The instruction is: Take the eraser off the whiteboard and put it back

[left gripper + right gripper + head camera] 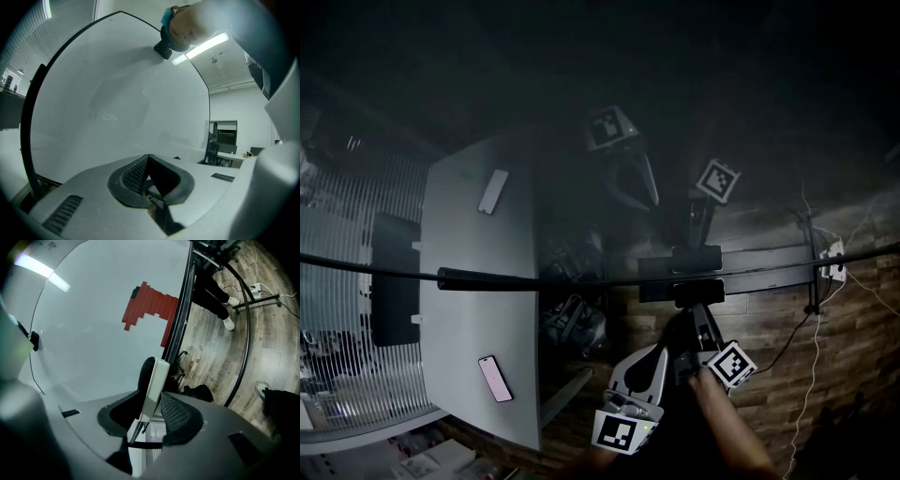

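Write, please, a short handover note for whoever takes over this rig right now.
The left gripper: tongs shut and empty, pointed at the whiteboard.
The right gripper: tongs shut on the eraser, its dark felt side to the left in that gripper's view, close in front of the whiteboard.
Done: the eraser is gripped; whether it touches the whiteboard cannot be told.
Left: set the eraser back on the whiteboard, open the tongs and draw away.
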The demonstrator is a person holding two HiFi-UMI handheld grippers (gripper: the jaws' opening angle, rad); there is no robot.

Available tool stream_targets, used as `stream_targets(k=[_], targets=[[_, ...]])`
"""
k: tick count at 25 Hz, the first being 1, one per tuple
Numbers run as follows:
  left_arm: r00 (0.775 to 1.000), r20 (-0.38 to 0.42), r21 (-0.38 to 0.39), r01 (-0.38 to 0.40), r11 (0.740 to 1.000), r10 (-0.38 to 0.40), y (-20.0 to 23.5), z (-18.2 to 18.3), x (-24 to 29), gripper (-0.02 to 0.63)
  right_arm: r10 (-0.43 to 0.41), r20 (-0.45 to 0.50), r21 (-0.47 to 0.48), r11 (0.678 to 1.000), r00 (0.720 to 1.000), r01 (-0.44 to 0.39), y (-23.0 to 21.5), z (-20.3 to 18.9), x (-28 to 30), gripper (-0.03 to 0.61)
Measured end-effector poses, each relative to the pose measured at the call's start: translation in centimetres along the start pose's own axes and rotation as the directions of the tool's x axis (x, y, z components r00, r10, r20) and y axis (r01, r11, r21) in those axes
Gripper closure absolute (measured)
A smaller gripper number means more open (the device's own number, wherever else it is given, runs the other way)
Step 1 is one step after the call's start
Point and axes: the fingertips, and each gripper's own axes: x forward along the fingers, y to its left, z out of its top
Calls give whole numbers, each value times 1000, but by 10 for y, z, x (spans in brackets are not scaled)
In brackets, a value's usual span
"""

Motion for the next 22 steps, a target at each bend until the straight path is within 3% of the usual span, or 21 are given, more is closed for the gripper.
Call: stream_targets(k=[12, 22], targets=[[1000, 9, -3, -3, 1000, 3, 6, 8, 7, 607, -24, 10, 22, 999, 1000, 24, 0, -1, 11, 436], [1000, 16, 2, -8, 1000, 8, 1, 4, -4, 607, 8, 8, -6, 1000, 1000, -8, 2, -1, 4, 405]])
